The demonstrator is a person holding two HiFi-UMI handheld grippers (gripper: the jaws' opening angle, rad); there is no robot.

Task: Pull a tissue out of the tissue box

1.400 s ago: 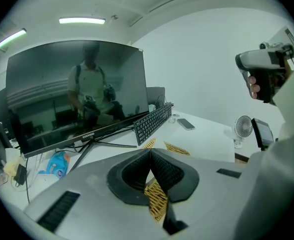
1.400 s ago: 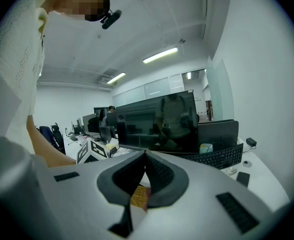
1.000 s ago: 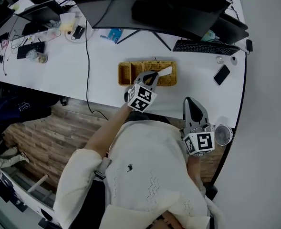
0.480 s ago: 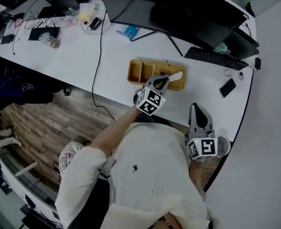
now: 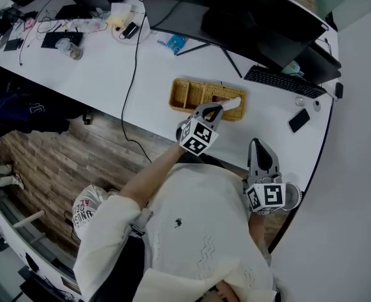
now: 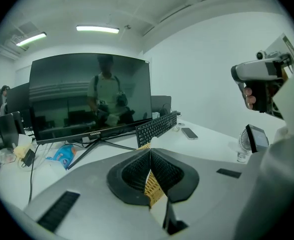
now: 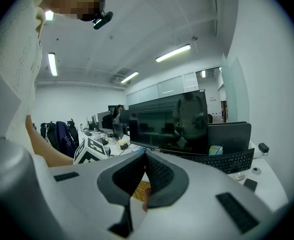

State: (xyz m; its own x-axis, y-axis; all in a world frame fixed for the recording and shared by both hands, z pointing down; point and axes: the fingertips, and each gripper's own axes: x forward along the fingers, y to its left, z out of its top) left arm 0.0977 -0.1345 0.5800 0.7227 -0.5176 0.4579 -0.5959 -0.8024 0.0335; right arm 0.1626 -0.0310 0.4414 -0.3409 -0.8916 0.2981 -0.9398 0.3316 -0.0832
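A wicker tissue box (image 5: 191,94) lies on the white desk (image 5: 103,74) in front of the monitors. My left gripper (image 5: 218,108) hovers over the box's right end, shut on a white tissue (image 5: 233,102) that sticks out past its tips. In the left gripper view the jaws (image 6: 149,151) are pressed together, with the tissue (image 6: 155,143) peeking above them and the wicker box (image 6: 152,186) showing in the gap below. My right gripper (image 5: 259,145) hangs near the desk's front edge, right of the box, shut and holding nothing (image 7: 146,155).
A large monitor (image 5: 261,17) and a keyboard (image 5: 283,80) stand behind the box. A phone (image 5: 298,119) lies at the right, and a small fan (image 5: 292,195) sits by the right gripper. A black cable (image 5: 130,74) crosses the desk to the left. Clutter fills the far left end.
The head view has shifted a little. Both grippers stay about where they were, and the left one still grips the tissue over the box.
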